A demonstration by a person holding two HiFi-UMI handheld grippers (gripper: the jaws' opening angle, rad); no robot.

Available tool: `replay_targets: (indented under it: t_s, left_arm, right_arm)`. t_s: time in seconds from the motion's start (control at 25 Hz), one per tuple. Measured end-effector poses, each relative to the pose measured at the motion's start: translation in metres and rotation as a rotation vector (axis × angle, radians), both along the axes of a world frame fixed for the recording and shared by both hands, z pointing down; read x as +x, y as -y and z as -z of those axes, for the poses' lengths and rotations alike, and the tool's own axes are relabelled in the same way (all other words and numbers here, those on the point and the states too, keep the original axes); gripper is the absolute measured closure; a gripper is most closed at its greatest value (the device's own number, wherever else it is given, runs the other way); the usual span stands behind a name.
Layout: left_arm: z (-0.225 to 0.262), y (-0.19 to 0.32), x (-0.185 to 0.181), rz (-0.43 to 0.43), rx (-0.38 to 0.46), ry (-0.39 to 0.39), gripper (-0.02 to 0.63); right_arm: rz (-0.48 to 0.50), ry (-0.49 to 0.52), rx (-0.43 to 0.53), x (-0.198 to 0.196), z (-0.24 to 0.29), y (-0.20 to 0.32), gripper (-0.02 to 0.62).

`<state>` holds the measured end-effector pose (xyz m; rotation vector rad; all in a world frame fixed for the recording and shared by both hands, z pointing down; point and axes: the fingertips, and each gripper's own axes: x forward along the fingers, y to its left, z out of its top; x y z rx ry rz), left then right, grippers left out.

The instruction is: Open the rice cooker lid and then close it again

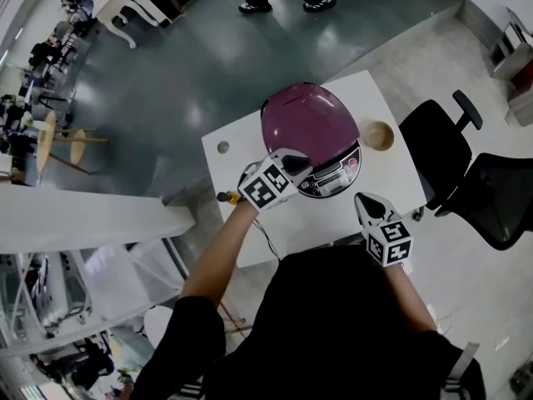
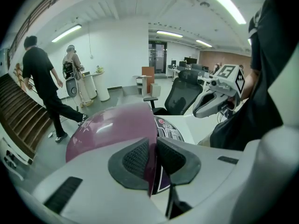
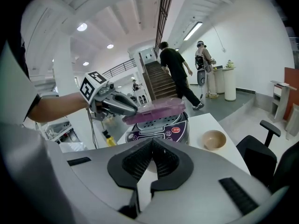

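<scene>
A rice cooker with a purple lid [image 1: 308, 119] and a grey control panel [image 1: 333, 177] stands on the white table [image 1: 308, 223]. My left gripper [image 1: 298, 163] is shut on the lid's front edge; in the left gripper view its pads [image 2: 135, 158] pinch the purple rim [image 2: 112, 125]. In the right gripper view the lid [image 3: 156, 110] stands slightly raised over the cooker body [image 3: 159, 129], with the left gripper [image 3: 133, 110] holding it. My right gripper [image 1: 366, 202] hovers near the table's front right, shut and empty [image 3: 153, 160].
A small tan bowl [image 1: 379, 135] sits to the right of the cooker. Two black office chairs [image 1: 437, 140] [image 1: 500, 190] stand right of the table. A yellow-tipped cable end [image 1: 223, 197] lies at the table's left edge. A person [image 2: 44, 87] walks behind.
</scene>
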<state>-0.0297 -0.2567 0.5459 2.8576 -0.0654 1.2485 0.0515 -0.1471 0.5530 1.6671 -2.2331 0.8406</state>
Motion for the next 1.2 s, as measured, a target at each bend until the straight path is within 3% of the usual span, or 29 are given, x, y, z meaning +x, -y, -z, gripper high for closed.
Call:
replay_targets:
  t_s: [0.6, 0.84, 1.2]
  left_arm:
    - [-0.030, -0.006, 0.000, 0.033, -0.071, 0.007, 0.595]
    - [-0.043, -0.007, 0.000, 0.025, -0.084, 0.070, 0.601]
    - [-0.051, -0.005, 0.004, 0.121, -0.180, 0.081, 0.604]
  right_arm:
    - [0.006, 0.000, -0.040, 0.014, -0.013, 0.003, 0.595]
    - [0.013, 0.001, -0.057, 0.018, -0.016, 0.012, 0.595]
    - [0.032, 0.003, -0.070, 0.032, -0.021, 0.030, 0.595]
